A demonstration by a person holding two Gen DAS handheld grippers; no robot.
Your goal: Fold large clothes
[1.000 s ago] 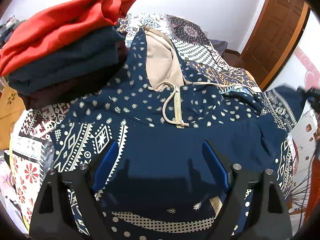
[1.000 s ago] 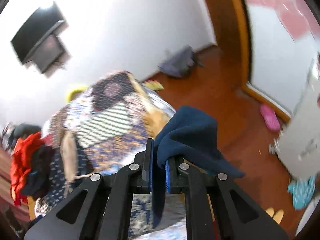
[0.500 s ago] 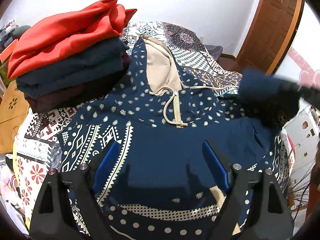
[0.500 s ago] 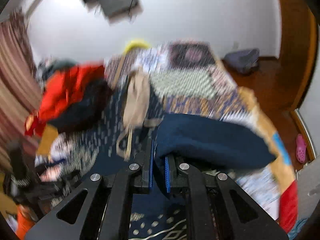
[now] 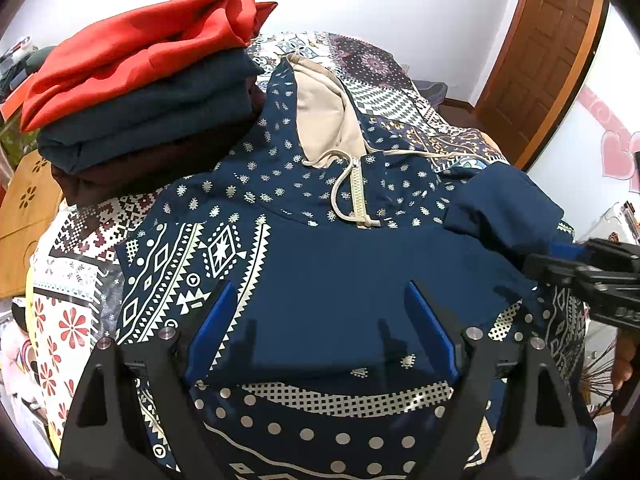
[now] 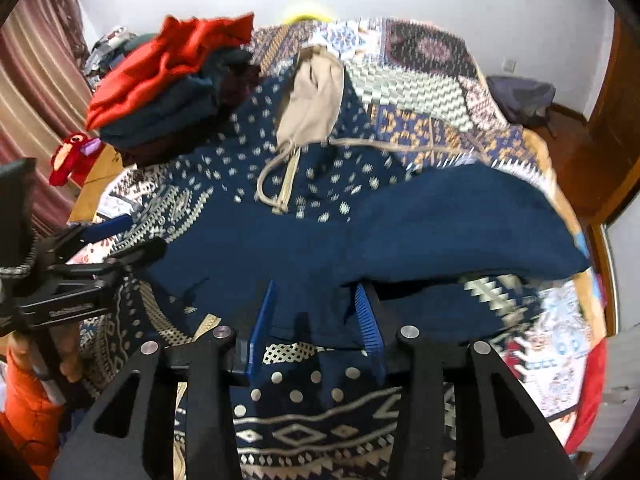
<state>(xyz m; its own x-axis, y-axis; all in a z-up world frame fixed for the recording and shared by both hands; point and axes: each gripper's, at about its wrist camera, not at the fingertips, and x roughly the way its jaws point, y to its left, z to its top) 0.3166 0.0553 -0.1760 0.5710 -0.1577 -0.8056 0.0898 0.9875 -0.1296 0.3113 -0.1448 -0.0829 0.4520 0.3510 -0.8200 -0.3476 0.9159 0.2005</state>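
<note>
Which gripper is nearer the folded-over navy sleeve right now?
Right. The right gripper sits at the sleeve, jaws just opened with its edge still between them. The left gripper hovers open over the hoodie body, off to the sleeve's side.

Blurred sleeve (image 6: 460,224) apparently across hoodie (image 6: 248,248)

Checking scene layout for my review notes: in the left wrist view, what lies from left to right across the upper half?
Stack of folded clothes → beige hood lining → folded-in navy sleeve → wooden door.
</note>
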